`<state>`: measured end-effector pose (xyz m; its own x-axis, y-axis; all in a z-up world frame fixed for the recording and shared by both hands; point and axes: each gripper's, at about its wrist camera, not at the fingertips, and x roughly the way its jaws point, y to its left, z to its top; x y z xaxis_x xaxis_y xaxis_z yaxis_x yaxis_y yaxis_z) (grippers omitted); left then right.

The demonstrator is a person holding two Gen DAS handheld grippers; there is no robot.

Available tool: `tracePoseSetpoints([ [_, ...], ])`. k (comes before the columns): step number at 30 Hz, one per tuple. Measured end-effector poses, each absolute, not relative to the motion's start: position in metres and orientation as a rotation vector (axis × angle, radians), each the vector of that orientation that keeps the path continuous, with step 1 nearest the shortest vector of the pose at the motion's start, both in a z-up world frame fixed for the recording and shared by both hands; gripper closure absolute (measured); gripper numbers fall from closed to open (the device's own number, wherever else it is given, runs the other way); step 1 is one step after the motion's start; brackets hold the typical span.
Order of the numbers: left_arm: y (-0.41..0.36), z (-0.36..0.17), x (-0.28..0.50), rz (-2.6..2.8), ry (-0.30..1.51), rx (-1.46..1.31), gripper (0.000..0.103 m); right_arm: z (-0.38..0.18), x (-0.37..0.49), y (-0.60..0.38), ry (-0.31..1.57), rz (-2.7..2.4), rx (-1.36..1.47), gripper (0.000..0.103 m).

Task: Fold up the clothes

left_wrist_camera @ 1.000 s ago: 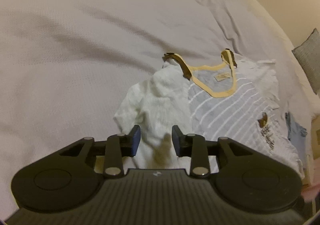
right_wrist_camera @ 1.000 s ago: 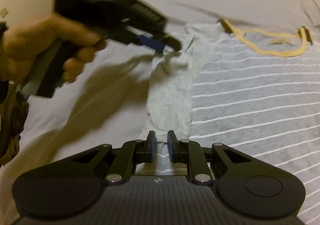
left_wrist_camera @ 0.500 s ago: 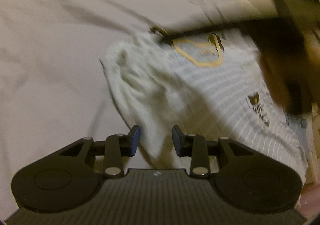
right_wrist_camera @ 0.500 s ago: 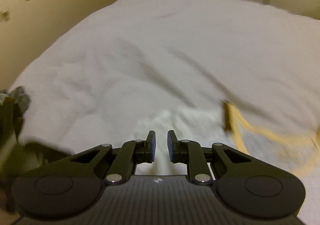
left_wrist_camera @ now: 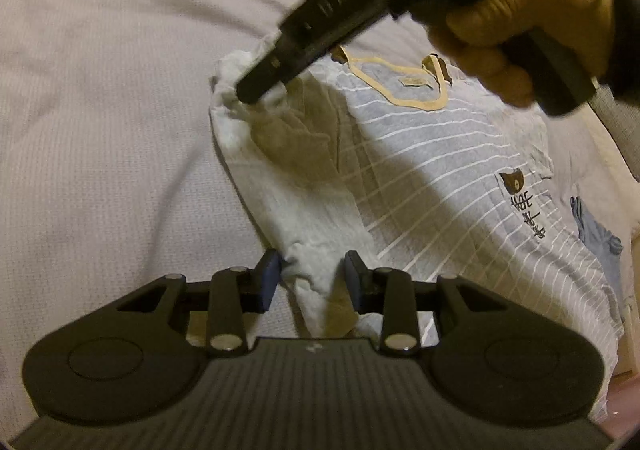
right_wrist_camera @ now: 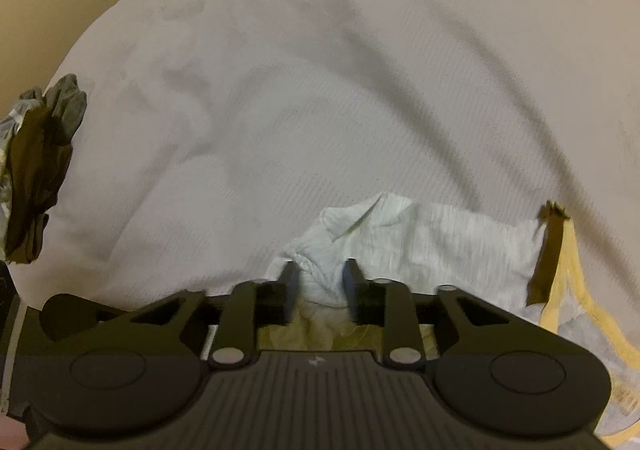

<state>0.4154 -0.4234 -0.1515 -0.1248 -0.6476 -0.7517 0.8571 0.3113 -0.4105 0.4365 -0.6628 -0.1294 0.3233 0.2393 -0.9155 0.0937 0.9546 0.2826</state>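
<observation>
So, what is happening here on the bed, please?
A person is folding a grey striped shirt that lies on a bed, with a gripper in each hand. The right gripper is at the white sleeve near the collar; its jaws have just been opening, cloth between them. The left gripper stands open around the shirt's lower side edge.

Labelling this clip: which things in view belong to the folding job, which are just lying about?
In the job:
- striped shirt, on the bed
- left gripper, white fabric between its pads
- right gripper, jaws just been opening, white sleeve between them

Lying about:
- dark clothes at the bed's edge
- blue garment
- bedspread
</observation>
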Motion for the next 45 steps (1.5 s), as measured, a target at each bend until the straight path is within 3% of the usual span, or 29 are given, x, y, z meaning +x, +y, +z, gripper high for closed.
tracePoseSetpoints([
  [2,-0.423,-0.151,0.416,-1.308,1.092,0.239,0.074,-0.132,0.446,-0.667,1.255,0.103,0.319,0.058],
  [7,-0.421,-0.152,0.416,-1.304,1.101,0.225,0.074,-0.150,0.466,-0.678,1.316,0.131,0.446,0.052],
  [9,-0.420,-0.152,0.417,-1.304,1.105,0.220,0.074,-0.154,0.471,-0.682,1.324,0.146,0.505,0.062],
  [10,-0.419,-0.152,0.417,-1.304,1.106,0.220,0.074,-0.153,0.473,-0.682,1.316,0.159,0.514,0.083],
  [11,-0.419,-0.153,0.417,-1.304,1.107,0.220,0.074,-0.151,0.475,-0.681,1.309,0.172,0.522,0.095],
  [16,-0.420,-0.153,0.417,-1.302,1.112,0.218,0.073,-0.111,0.471,-0.700,1.067,0.065,0.454,0.097],
  [18,-0.419,-0.152,0.416,-1.301,1.113,0.216,0.073,-0.099,0.462,-0.709,1.018,0.022,0.438,0.092],
  [23,-0.411,-0.141,0.421,-1.316,1.095,0.175,0.072,-0.105,0.430,-0.708,1.078,0.003,0.430,0.062],
  [26,-0.406,-0.136,0.430,-1.305,1.083,0.140,0.072,-0.125,0.414,-0.700,1.114,-0.008,0.466,0.055],
  [29,-0.404,-0.136,0.440,-1.286,1.077,0.131,0.072,-0.143,0.408,-0.698,1.125,-0.029,0.527,0.054],
  [30,-0.404,-0.137,0.443,-1.279,1.076,0.135,0.072,-0.147,0.407,-0.699,1.115,-0.030,0.557,0.054],
  [32,-0.404,-0.137,0.448,-1.266,1.073,0.150,0.072,-0.155,0.405,-0.701,1.096,-0.031,0.616,0.084],
  [34,-0.405,-0.136,0.452,-1.259,1.069,0.156,0.072,-0.147,0.393,-0.701,1.053,-0.049,0.650,0.097],
  [38,-0.411,-0.133,0.458,-1.255,1.052,0.159,0.071,-0.113,0.356,-0.690,0.978,-0.144,0.500,0.098],
  [41,-0.422,-0.133,0.460,-1.265,1.040,0.162,0.070,-0.114,0.347,-0.678,1.027,-0.209,0.441,0.097],
  [45,-0.441,-0.141,0.461,-1.246,1.044,0.213,0.070,-0.123,0.339,-0.677,1.063,-0.233,0.461,0.088],
])
